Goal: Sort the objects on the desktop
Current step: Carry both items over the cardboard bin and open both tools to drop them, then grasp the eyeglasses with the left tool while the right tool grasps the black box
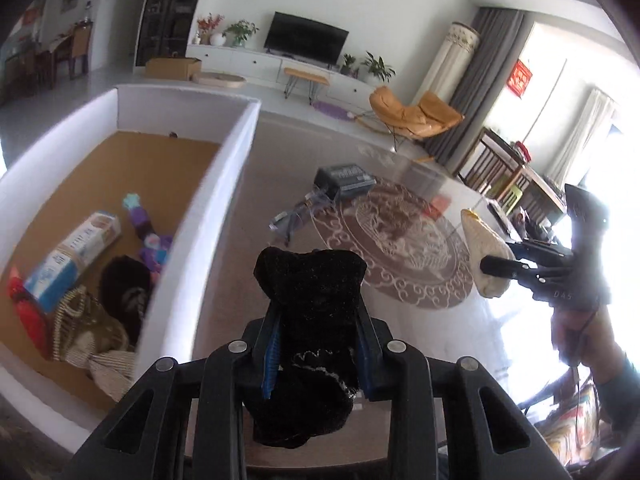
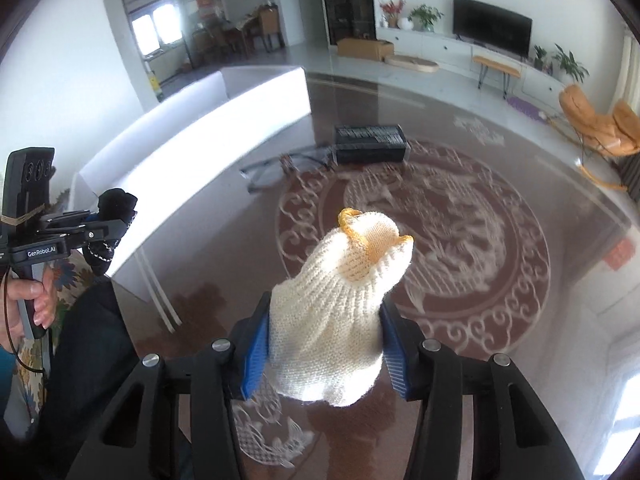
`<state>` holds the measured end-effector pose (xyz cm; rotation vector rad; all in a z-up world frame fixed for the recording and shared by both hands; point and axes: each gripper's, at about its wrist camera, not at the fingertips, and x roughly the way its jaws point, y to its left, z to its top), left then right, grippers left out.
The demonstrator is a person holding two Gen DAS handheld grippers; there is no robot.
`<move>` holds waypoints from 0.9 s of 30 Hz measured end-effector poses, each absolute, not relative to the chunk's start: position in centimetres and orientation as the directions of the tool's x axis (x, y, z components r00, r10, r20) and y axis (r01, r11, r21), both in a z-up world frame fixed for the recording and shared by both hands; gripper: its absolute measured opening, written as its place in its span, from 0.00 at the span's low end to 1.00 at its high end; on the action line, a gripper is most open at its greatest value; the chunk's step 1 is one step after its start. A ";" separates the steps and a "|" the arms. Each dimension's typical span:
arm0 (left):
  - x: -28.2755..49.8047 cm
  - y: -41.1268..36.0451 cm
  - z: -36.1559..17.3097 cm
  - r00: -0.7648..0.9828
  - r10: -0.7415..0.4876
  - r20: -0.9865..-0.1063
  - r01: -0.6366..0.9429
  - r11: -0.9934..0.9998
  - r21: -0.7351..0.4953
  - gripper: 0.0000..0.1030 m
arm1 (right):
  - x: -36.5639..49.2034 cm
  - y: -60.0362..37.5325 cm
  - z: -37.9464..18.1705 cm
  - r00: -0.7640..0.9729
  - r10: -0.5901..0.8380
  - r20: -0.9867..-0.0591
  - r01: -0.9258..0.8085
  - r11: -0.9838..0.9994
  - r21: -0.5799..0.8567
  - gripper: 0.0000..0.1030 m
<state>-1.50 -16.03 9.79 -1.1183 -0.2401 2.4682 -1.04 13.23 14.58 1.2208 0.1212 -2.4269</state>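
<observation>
My left gripper is shut on a black sock and holds it above the glass table, just right of the white box. It also shows in the right wrist view. My right gripper is shut on a cream knit glove with a yellow cuff, held over the table's round pattern. That glove also shows in the left wrist view. The box holds a blue and white carton, a purple toy, a dark furry item and striped cloth.
A dark rectangular box and a pair of glasses lie on the glass table beyond the grippers. An orange tag lies at the right. The white box wall stands along the left.
</observation>
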 end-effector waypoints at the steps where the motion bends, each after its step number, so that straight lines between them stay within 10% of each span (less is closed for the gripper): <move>1: -2.0 -17.6 10.8 -0.609 0.423 -0.671 -0.275 -0.906 -0.322 0.30 | -1.8 11.4 15.9 -0.534 -0.357 -0.767 0.438 -0.892 0.110 0.49; 14: -9.6 -35.0 7.1 -0.547 0.041 -0.836 0.186 -0.968 -0.170 0.38 | -7.4 -20.3 19.0 -0.347 -0.638 -0.687 0.796 -0.587 0.144 0.50; 20: -7.0 -34.9 5.7 -0.591 0.022 -0.807 0.214 -0.960 -0.183 0.67 | -8.0 -23.0 14.4 -0.303 -0.606 -0.736 0.773 -0.607 0.182 0.75; 24: -3.7 -31.8 7.8 -0.683 0.032 -0.730 0.150 -0.972 -0.183 0.68 | -5.5 -16.3 16.3 -0.451 -0.663 -0.598 0.739 -0.653 0.166 1.00; 27: -1.9 -27.8 9.6 -0.726 0.099 -0.681 0.043 -0.981 -0.188 0.68 | -3.6 -8.8 16.4 -0.597 -0.607 -0.525 0.669 -0.738 0.092 1.00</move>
